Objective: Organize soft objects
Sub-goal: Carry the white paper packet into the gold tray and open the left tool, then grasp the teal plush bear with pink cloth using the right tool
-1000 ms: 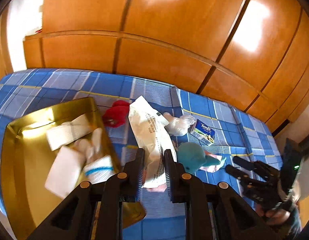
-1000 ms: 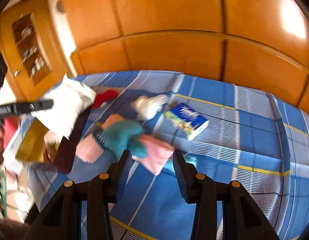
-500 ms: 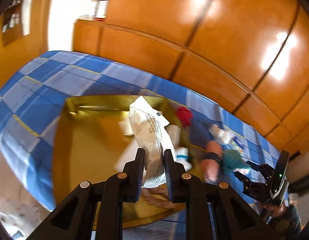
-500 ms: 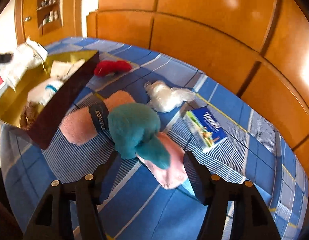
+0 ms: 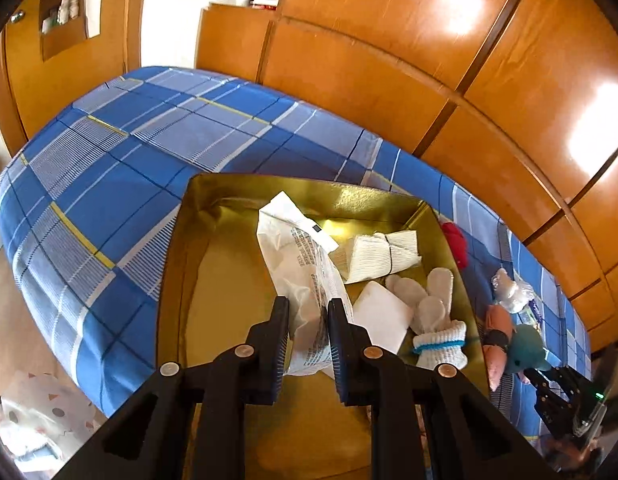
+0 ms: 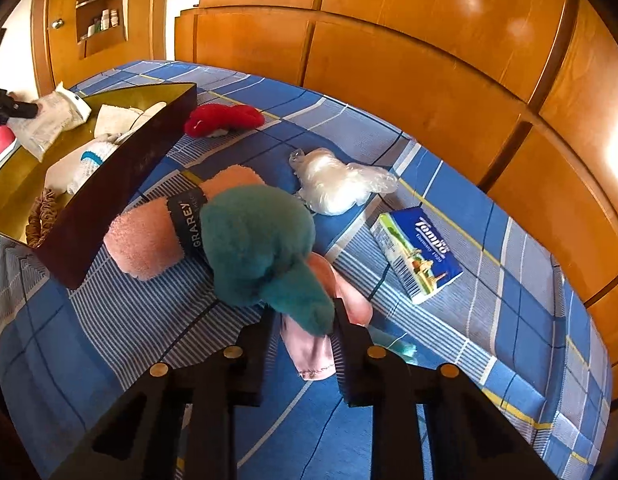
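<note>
Left wrist view is showing the left tongs (image 5: 308, 308) pinching a white printed plastic packet (image 5: 299, 264) above the gold tray (image 5: 197, 264), whose floor is carrying a folded white cloth (image 5: 379, 254), white gloves (image 5: 427, 300) and a rolled sock (image 5: 441, 344). Right wrist view is catching what that one barely shows: the right tongs (image 6: 305, 320), having just been closing, are gripping the teal plush toy (image 6: 257, 240) by its tail, just right of the tray. Beyond the tray's right wall are lying a pink rolled towel (image 6: 145, 240), a red plush (image 6: 223, 119), a clear bag (image 6: 337, 184) and a tissue pack (image 6: 415, 254) on the bed (image 6: 509, 320).
</note>
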